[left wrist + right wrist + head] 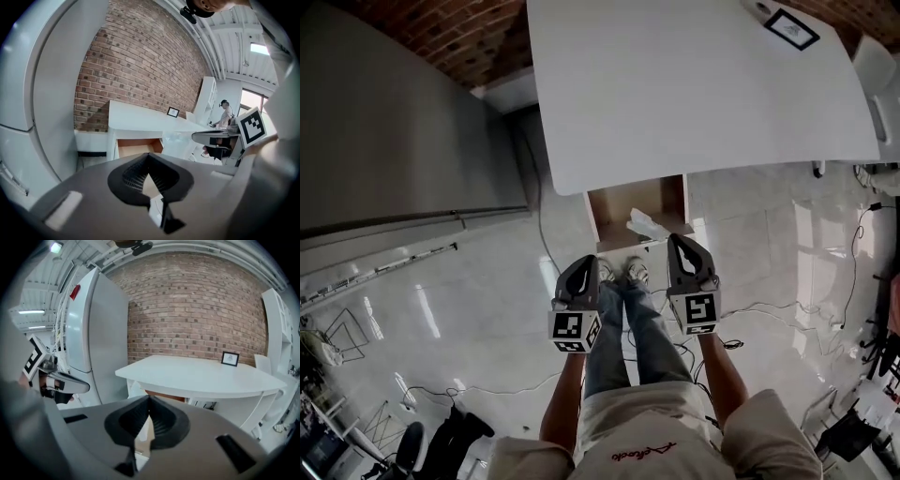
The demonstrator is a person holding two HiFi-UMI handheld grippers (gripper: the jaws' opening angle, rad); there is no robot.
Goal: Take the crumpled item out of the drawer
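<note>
Drawer point(614, 208) open under white tabletop point(694, 84), crumpled item point(649, 225) inside, right side | left tool point(584, 270) jaws together, empty | right tool point(680, 246) jaws together, empty, near drawer

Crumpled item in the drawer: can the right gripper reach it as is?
Probably yes. The drawer stands open, the crumpled item lies uncovered at its front right, and the right gripper hangs just before it with nothing between. Its jaws are together, so they must open first.
</note>
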